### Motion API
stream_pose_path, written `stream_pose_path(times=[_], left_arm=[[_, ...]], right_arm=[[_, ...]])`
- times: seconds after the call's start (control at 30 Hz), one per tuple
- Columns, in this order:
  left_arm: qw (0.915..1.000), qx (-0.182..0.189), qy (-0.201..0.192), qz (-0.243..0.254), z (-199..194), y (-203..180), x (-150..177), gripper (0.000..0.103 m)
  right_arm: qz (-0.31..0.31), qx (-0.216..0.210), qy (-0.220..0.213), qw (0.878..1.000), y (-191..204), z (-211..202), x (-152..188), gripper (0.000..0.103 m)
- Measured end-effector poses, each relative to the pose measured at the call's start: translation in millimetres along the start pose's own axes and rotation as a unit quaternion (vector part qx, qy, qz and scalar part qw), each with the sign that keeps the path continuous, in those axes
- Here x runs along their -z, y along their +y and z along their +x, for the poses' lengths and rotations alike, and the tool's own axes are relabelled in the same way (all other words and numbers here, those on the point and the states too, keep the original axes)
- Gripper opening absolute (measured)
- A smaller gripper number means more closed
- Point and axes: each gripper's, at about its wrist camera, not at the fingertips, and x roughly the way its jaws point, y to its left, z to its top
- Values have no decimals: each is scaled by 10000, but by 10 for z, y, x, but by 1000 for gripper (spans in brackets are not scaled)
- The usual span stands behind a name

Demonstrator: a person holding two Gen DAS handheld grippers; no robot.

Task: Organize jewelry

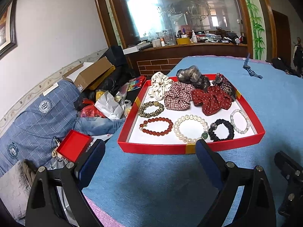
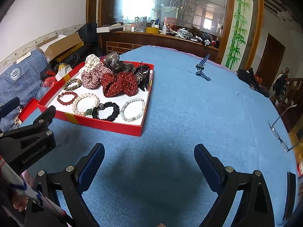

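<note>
Blue-padded fingers (image 1: 208, 162) of the left gripper (image 1: 149, 160) stand wide apart with nothing between them, hovering over the blue cloth of the desk (image 1: 151, 179) just short of the near wall of a red tray (image 1: 151, 148). The right gripper (image 2: 149, 160) is spread just as wide and holds nothing, its fingers (image 2: 207, 162) above bare cloth to the right of the tray.

Inside the white-floored tray, the front row holds a red bead bracelet (image 1: 156, 126), a large pearl bracelet (image 1: 191, 128) with a green bead, a black hair tie (image 1: 221, 130) and a smaller pearl bracelet (image 1: 240, 121), each lying flat and apart except the large pearl bracelet, which touches the black hair tie. Behind the red beads lies a leopard-print hair tie (image 1: 151, 109). The back of the tray is crowded with scrunchies pressed together: a white dotted scrunchie (image 1: 161, 86), a red checked scrunchie (image 1: 178, 98), a red polka-dot scrunchie (image 1: 213, 100), a grey scrunchie (image 1: 191, 76), and a dark hair clip (image 1: 223, 83) at the right corner.

Farther back on the desk lies a blue striped strap (image 2: 202, 68), well apart from the tray. Glasses (image 2: 283, 130) rest near the right edge.
</note>
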Motion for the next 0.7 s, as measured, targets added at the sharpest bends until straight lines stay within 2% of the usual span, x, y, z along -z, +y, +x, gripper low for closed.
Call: stream_pose_path(times=[0.37, 0.5, 0.63, 0.7], left_arm=[[10000, -79, 60, 0, 6, 28, -12, 95], [9999, 11, 120, -25, -7, 26, -26, 95], [10000, -67, -17, 68, -106, -49, -66, 95], [9998, 54, -86, 167, -179, -131, -106, 95]], right_arm=[[73, -33, 93, 9999, -13, 13, 31, 98], [57, -66, 136, 9999, -25, 10, 46, 98], [298, -31, 130, 9995, -203, -4, 47, 98], [520, -21, 220, 9984, -350, 9, 73, 98]])
